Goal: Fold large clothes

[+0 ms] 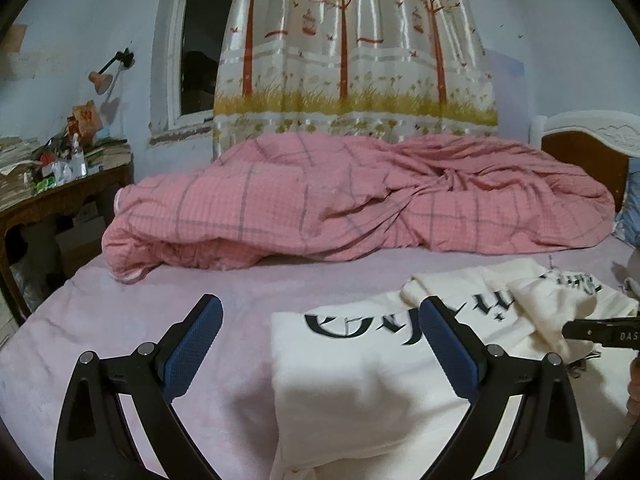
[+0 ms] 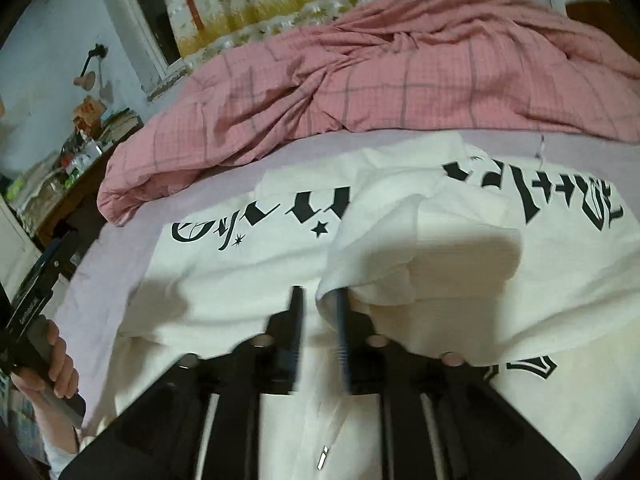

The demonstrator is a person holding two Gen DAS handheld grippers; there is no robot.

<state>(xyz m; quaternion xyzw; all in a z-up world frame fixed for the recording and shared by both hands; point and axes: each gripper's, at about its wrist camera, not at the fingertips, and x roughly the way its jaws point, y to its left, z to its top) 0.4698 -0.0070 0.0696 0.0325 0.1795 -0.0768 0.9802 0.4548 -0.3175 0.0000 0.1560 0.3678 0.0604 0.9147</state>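
Hovering with left gripper [image 1: 320, 320] spread wide and right gripper [image 2: 318, 304] slightly parted, gripping nothing, over cream sweatshirt [image 2: 440, 264].

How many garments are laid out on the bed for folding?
1: a white printed garment on the pink sheet, in front of the pink checked quilt. More could lie under that quilt.

This is a bedroom in a home. A bed [image 1: 120, 320] with a lilac sheet fills most of the room, and a rumpled pink checked quilt [image 1: 340, 196] lies across it below a carved headboard [image 1: 592, 136]. A curtain [image 1: 352, 40] printed with trees hangs beside a dark window [image 1: 200, 52]. A wall lamp [image 1: 106, 74] hangs over a cluttered wooden surface [image 1: 60, 188] at the side.
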